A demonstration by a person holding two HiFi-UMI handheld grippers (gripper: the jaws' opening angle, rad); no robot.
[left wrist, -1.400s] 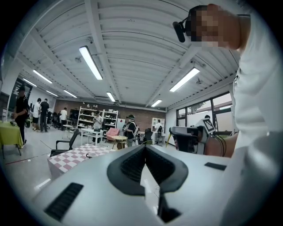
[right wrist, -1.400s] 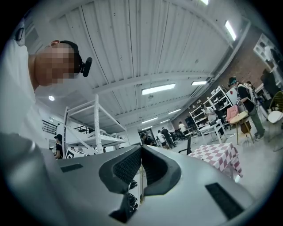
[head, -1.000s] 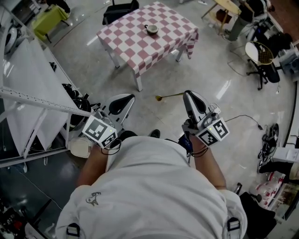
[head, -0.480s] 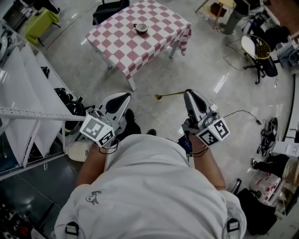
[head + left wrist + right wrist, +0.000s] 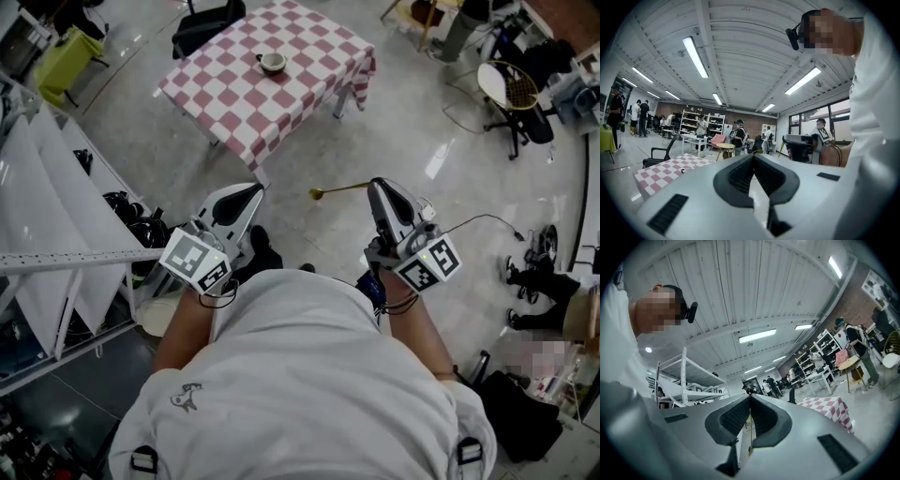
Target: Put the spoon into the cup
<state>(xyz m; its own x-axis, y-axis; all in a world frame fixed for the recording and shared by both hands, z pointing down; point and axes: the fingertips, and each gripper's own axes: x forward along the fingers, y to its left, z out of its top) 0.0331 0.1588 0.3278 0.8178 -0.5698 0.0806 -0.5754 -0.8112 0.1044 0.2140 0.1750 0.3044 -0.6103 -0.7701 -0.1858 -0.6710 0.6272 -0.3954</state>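
A white cup (image 5: 272,62) stands on the table with the red-and-white checked cloth (image 5: 300,89), far ahead of both grippers. A gold spoon (image 5: 336,190) sticks out to the left from my right gripper (image 5: 374,187), which is shut on its handle; the bowl end hangs over the floor. In the right gripper view the thin handle (image 5: 749,427) runs between the closed jaws of that gripper (image 5: 750,397). My left gripper (image 5: 247,193) is shut with nothing in it, and its jaws meet in the left gripper view (image 5: 753,157). Both are held at waist height.
A white shelving rack (image 5: 56,253) stands close on the left. A black chair (image 5: 202,23) sits behind the table and an office chair (image 5: 511,98) stands at the right. A cable (image 5: 487,223) lies on the glossy floor. Several people stand far off (image 5: 701,129).
The head view has shifted, so the table and cup now sit further left in it. Both grippers keep the same pose, and the spoon stays in the right one.
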